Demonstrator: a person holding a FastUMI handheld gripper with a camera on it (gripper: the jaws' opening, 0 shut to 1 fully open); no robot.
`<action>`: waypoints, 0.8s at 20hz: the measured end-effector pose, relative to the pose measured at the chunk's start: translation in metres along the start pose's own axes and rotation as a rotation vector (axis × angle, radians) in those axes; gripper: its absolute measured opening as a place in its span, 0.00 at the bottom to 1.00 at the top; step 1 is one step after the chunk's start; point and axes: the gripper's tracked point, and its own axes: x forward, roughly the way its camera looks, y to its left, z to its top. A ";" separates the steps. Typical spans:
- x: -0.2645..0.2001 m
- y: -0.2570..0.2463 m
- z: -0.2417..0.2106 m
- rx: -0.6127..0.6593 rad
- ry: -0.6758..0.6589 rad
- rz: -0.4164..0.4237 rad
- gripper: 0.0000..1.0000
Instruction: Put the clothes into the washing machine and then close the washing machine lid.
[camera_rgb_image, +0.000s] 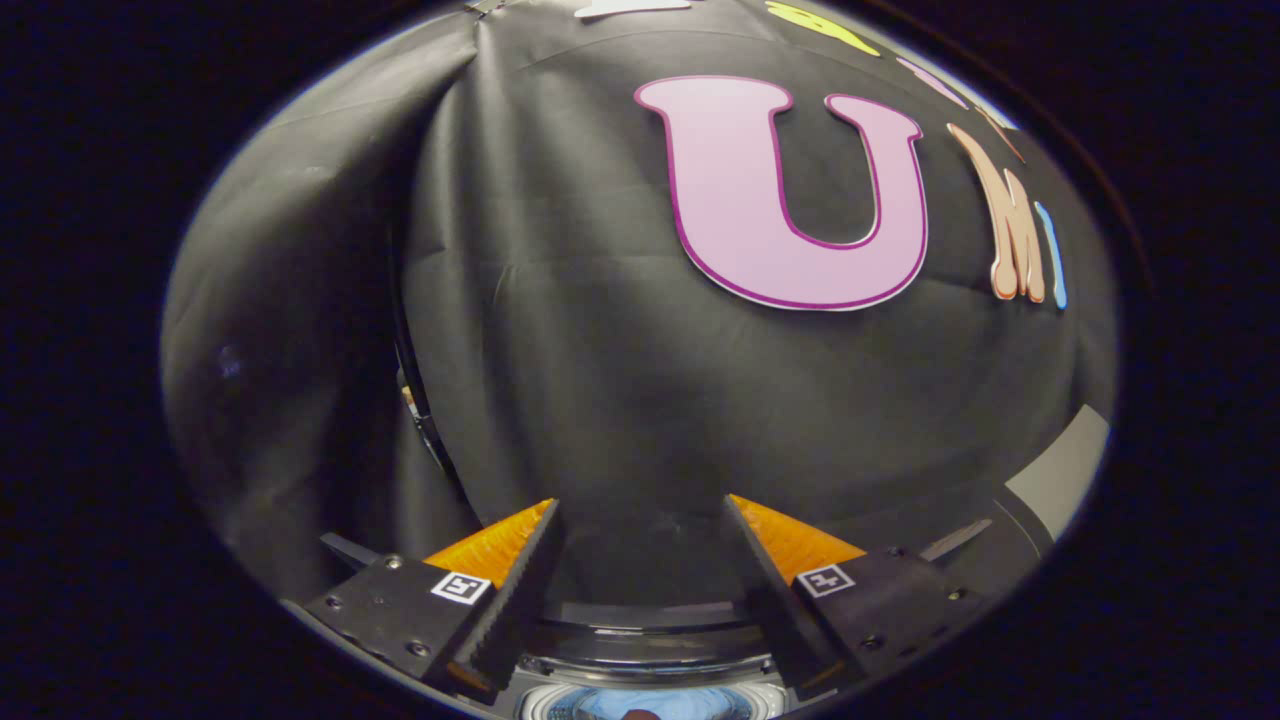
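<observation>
The washing machine (650, 690) sits low under the fingers, its round rim showing. The hand-held gripper (640, 525) is wide open and holds nothing, with only the black booth wall ahead.

washer (650, 640) sits right under the spread, empty fingers (640, 560), something blue in its drum (650, 703).

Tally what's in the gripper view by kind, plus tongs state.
Tongs: 1, open, nothing between the fingers
Orange-backed fingers: 2
Square marker tags: 2, one per finger mount
Washing machine: 1, its round opening below the fingers; something blue inside, too cut off to tell
Total: 6
</observation>
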 end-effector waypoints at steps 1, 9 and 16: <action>0.000 -0.001 -0.001 0.000 0.010 0.005 0.96; 0.000 0.000 0.001 -0.001 -0.003 0.011 0.95; 0.000 -0.001 0.002 -0.001 -0.023 -0.002 0.95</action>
